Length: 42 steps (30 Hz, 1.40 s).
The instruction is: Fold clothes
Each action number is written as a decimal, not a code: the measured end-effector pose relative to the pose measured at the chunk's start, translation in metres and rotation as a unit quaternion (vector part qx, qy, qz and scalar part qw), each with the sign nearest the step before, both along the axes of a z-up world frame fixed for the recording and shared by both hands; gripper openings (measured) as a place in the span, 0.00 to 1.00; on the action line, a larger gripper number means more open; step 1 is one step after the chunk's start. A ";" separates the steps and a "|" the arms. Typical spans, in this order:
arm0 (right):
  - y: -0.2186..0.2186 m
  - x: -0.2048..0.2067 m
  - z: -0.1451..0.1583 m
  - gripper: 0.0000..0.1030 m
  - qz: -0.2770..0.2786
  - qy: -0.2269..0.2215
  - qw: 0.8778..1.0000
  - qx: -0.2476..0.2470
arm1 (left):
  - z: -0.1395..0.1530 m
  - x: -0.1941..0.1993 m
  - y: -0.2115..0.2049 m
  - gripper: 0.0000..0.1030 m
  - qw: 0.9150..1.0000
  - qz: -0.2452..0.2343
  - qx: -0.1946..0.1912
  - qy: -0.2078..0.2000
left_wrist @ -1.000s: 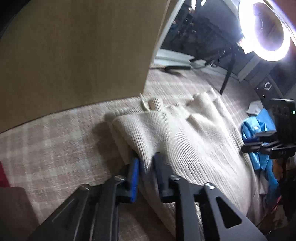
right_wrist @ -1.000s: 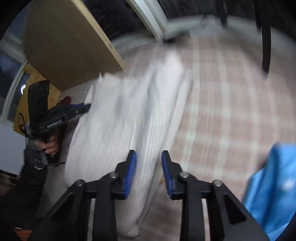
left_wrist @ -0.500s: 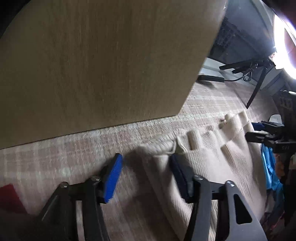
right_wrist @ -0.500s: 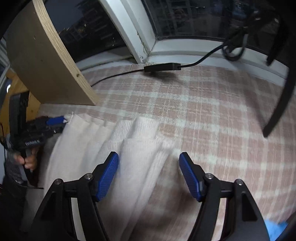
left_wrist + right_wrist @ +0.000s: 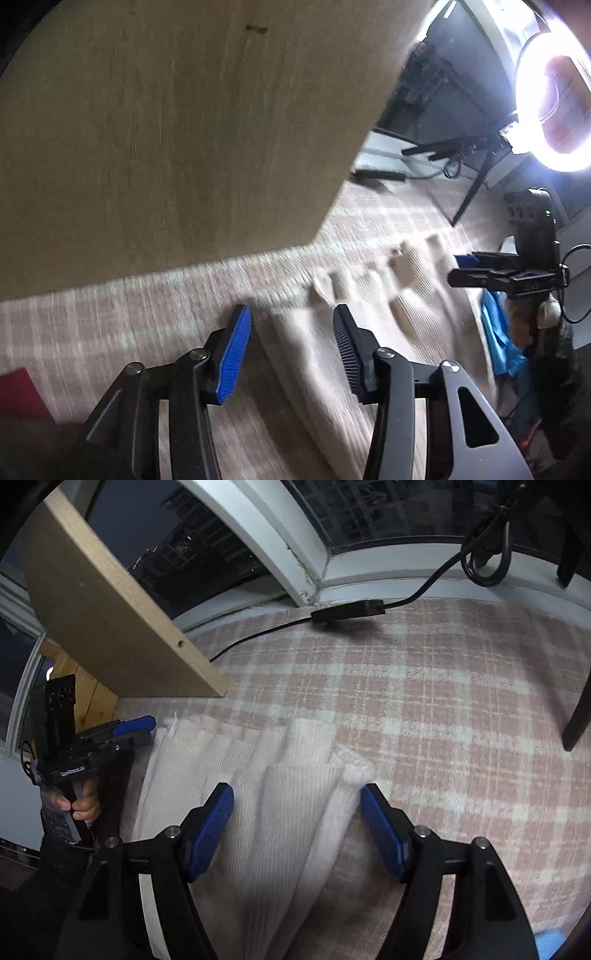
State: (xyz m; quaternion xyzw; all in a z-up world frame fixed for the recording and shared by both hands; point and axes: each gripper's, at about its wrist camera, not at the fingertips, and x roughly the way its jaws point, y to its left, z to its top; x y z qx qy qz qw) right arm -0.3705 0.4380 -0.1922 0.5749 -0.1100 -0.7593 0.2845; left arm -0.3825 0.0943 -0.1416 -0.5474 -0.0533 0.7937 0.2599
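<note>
**Both grippers spread wide over the cream knit**

In the left wrist view, the left gripper (image 5: 291,332) stood wide open with nothing between its blue pads. Its fingers straddled one end of the cream ribbed sweater (image 5: 369,332), which lay bunched in soft pleats on the pink plaid cover (image 5: 129,325). A tilted wooden board (image 5: 166,129) filled the upper left, and a ring light (image 5: 554,107) glared at the upper right. Farther along the garment, the right gripper (image 5: 465,267) reached in from the side — just beside the sweater's far edge, though contact could not be told. A blue garment (image 5: 496,332) lay beyond it.

In the right wrist view, the right gripper (image 5: 297,827) was also spread wide and held nothing; the sweater's folded end (image 5: 280,812) lay between its fingers, the right pad close against the knit's rounded corner. The left gripper (image 5: 138,729) — gripped by a hand (image 5: 83,805) — sat at the sweater's opposite corner. A black cable (image 5: 347,611) ran along the white window sill (image 5: 406,576).
</note>
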 end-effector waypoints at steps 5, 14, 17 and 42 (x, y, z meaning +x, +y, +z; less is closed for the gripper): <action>-0.014 0.006 -0.009 0.70 0.024 0.012 0.999 0.022 | -0.022 0.005 0.024 0.49 0.999 -0.028 -0.033 -0.018; -0.015 0.012 -0.014 0.34 0.056 0.024 0.998 -0.017 | -0.030 -0.005 0.028 0.40 0.999 -0.031 -0.009 -0.017; -0.016 0.011 -0.015 0.32 0.057 0.022 0.998 -0.019 | -0.031 -0.005 0.030 0.29 0.999 -0.037 0.000 -0.020; 0.002 0.134 0.160 0.22 0.062 0.231 0.971 -0.011 | 0.193 0.118 0.030 0.19 0.966 -0.072 0.057 0.244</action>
